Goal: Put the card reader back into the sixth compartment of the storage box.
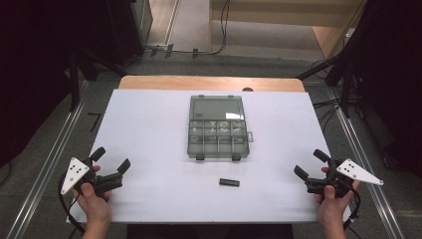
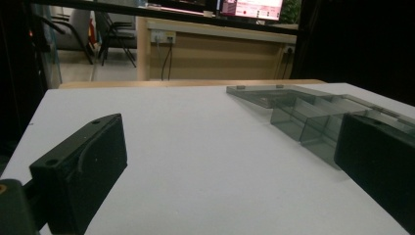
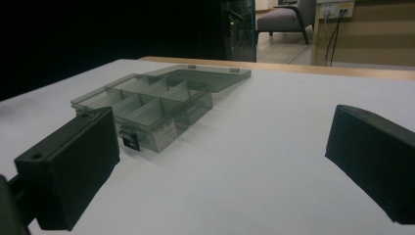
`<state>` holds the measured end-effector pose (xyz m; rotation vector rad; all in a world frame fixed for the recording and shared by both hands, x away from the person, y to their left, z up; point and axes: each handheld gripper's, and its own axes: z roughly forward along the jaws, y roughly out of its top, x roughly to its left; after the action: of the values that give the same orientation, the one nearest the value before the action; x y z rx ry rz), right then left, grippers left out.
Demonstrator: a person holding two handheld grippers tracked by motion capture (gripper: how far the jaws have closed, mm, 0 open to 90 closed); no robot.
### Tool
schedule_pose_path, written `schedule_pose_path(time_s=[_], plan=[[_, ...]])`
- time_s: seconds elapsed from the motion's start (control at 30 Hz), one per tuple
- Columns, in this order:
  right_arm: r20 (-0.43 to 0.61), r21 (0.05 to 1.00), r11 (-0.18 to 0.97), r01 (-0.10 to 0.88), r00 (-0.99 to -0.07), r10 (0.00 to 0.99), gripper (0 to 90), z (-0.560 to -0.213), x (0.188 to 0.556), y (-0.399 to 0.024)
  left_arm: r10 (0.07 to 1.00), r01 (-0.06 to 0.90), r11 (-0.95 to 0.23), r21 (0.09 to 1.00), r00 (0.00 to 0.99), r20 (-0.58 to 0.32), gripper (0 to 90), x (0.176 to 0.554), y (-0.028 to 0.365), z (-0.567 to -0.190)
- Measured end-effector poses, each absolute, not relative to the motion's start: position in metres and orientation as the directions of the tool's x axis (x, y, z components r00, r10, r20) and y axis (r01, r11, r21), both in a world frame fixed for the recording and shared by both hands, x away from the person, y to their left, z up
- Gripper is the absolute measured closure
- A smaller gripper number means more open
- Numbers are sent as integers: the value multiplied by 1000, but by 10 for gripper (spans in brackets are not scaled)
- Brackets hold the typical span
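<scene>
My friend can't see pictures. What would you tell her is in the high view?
A see-through grey compartment box lies open in the middle of a white table, with a small black block just in front of it. At the near corners, a person's hands hold the left gripper and right gripper, both open and empty.

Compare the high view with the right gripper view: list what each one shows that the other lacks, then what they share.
High view alone: both hands, the left gripper and right gripper whole, each with fingers spread open and empty, plus the small black block lying apart from the box, on the near side.

Right gripper view alone: a white label on the box's near wall and a chair beyond the table.

Both: the smoky compartment box with its lid laid open, on the white table.
</scene>
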<state>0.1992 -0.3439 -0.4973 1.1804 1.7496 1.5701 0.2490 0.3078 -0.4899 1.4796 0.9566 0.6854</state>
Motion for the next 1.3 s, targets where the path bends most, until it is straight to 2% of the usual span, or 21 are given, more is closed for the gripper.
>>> schedule_pose_path(time_s=[0.33, 0.57, 0.63, 0.9, 0.93, 0.97, 1.2, 1.3], plan=[[130, 962, 31, 271, -553, 823, 0, -482, 197, -314, 857, 178, -11, 984, 509, -82, 0, 247, 303, -491], [86, 958, 109, 267, -626, 775, 0, -469, 200, -291, 855, 186, -32, 982, 514, -69, 0, 247, 300, -491], [79, 955, 128, 266, -649, 756, 51, -466, 203, -282, 856, 189, -27, 982, 512, -75, 0, 247, 301, -492], [65, 937, 211, 279, -733, 677, 53, -455, 213, -261, 856, 191, -68, 979, 515, -41, 0, 246, 296, -491], [56, 934, 225, 279, -732, 679, 69, -455, 214, -259, 855, 193, -64, 979, 517, -46, 0, 246, 296, -491], [48, 928, 239, 284, -731, 681, 132, -454, 215, -255, 854, 194, -64, 979, 518, -47, 0, 245, 295, -492], [60, 907, 289, 305, -774, 630, 227, -454, 223, -238, 852, 194, -88, 977, 523, -27, 0, 244, 291, -492], [37, 882, 362, 302, -809, 586, 280, -452, 226, -224, 851, 192, -87, 978, 524, -27, 0, 244, 291, -492]])
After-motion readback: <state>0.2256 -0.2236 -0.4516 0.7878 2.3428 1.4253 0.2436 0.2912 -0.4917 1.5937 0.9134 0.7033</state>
